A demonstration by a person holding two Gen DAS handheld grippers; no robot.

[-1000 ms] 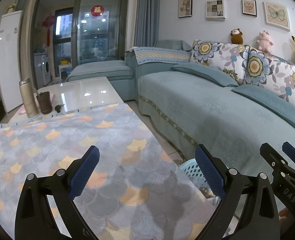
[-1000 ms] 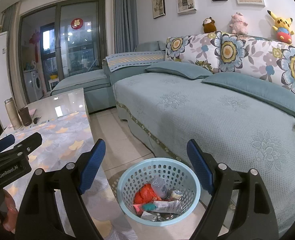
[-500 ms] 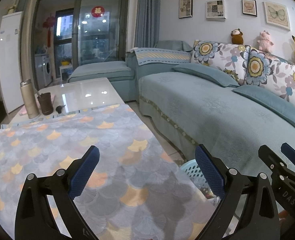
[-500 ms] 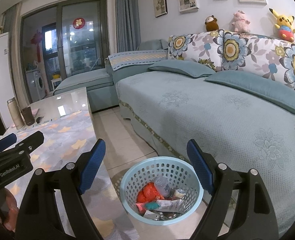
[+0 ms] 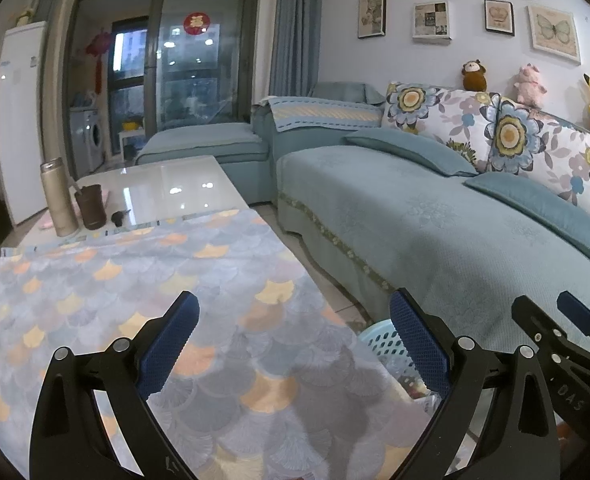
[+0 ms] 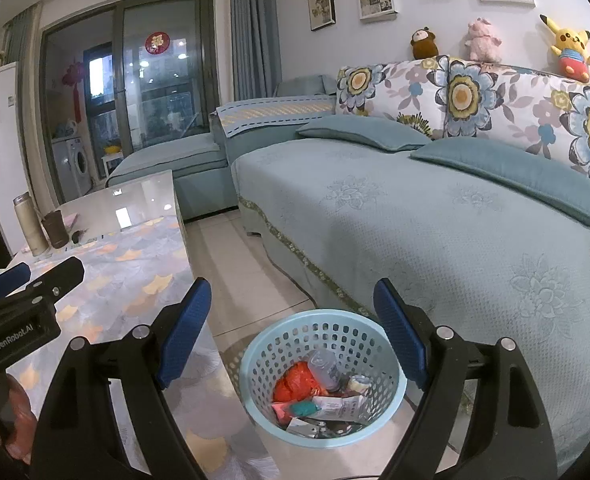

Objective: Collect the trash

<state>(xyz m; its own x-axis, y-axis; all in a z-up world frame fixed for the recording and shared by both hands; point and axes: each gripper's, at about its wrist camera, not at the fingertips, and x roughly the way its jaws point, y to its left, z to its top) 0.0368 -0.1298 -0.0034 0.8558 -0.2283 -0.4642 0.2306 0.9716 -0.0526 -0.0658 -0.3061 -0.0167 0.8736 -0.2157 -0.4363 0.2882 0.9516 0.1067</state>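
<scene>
Low worktop (image 5: 167, 192) under a scale-patterned grey-and-orange cloth (image 5: 143, 280); right of it, a light-blue perforated plastic basket (image 6: 391, 396) of trash on the tiled floor (image 6: 235, 264). Left gripper (image 5: 293, 344) and right gripper (image 6: 291, 332): both wide, empty.

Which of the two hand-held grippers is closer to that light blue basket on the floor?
Right. The right hand-held gripper hangs open just above the basket; the left hand-held gripper is off to the side, above the patterned tablecloth.
</scene>
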